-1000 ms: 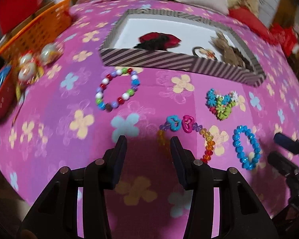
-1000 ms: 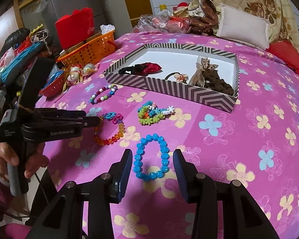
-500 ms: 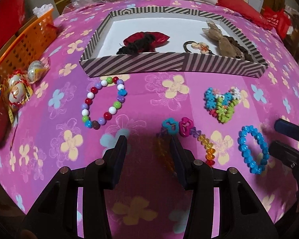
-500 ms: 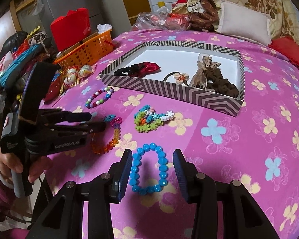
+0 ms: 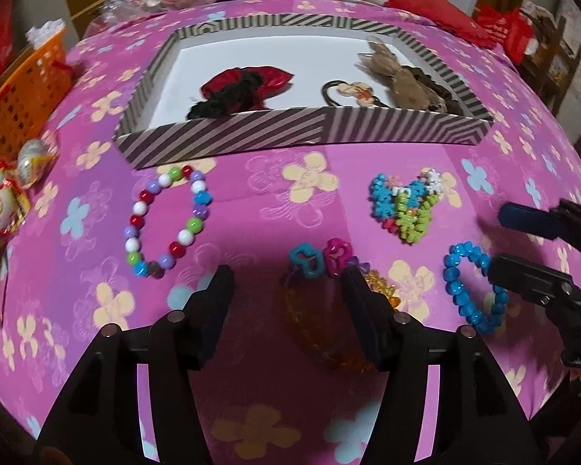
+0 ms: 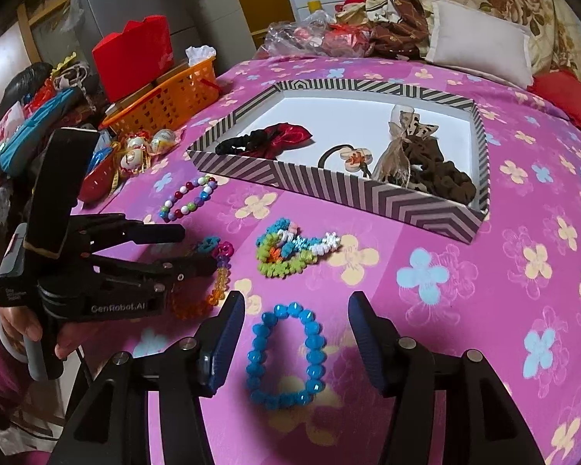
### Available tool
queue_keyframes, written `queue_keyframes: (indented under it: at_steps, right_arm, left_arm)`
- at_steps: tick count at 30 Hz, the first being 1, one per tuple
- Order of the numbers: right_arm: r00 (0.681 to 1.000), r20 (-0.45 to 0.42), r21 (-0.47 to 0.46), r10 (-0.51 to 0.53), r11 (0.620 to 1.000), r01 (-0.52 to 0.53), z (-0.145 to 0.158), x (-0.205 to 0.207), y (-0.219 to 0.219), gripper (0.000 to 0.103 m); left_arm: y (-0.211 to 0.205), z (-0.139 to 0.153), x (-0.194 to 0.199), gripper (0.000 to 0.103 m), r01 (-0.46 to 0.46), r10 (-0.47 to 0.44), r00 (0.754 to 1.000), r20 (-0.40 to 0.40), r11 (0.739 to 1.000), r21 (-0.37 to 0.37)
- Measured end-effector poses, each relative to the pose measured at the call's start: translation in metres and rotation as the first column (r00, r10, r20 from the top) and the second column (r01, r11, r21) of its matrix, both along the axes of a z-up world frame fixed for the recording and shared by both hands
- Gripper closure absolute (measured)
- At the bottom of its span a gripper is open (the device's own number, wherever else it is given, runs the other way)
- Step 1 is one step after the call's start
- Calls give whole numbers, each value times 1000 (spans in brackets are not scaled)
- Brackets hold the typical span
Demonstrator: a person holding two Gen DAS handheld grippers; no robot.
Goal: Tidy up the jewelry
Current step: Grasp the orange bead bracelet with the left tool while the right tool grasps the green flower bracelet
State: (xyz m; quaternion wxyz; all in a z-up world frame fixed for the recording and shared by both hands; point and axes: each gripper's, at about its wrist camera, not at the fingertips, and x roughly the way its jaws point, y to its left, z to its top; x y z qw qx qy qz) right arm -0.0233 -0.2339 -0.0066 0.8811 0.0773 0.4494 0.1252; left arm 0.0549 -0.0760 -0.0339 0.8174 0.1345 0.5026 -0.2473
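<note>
Nearest the right wrist camera, the right tool (image 6: 296, 341) has its jaws opening, one on each side of the blue bead bracelet (image 6: 286, 356), pads clear of the beads. That bracelet lies flat on the pink flowered bed cover (image 6: 464, 290), an oval loop with its long axis running away from the camera.

The left tool (image 5: 286, 302) also has its jaws opening; the amber bracelet with turquoise and pink charms (image 5: 321, 267) lies partly between them, its far side passing behind the right-hand finger, and I cannot tell whether that finger touches it. Its charms point towards the box.

Farther on lie a tangled turquoise and green bracelet bundle (image 6: 290, 250) and a round multicoloured bead bracelet (image 5: 166, 221), well apart.

Beyond them sits the striped shallow box (image 6: 368, 193). Inside, on its white floor: a red and black scrunchie (image 6: 267, 141) at the left, a hair tie with a flower charm (image 6: 348, 157) in the middle, and brown scrunchies with a beige bow (image 6: 426, 159) at the right.

An orange basket (image 6: 166, 104) stands off to the far left.
</note>
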Motion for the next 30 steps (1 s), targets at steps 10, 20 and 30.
queue_keyframes:
  at_steps: [10, 20, 30]
  right_arm:
    - [999, 21, -46, 42, 998, -41, 0, 33, 15, 49]
    - [995, 4, -82, 97, 992, -96, -11, 55, 35, 49]
    - [997, -21, -185, 75, 980, -77, -17, 57, 33, 80]
  left_arm:
    - [-5, 2, -1, 88, 14, -14, 1000, 16, 1000, -10]
    - [12, 2, -1, 94, -47, 45, 999, -31, 996, -78]
    - [13, 2, -1, 94, -52, 50, 998, -28, 996, -77]
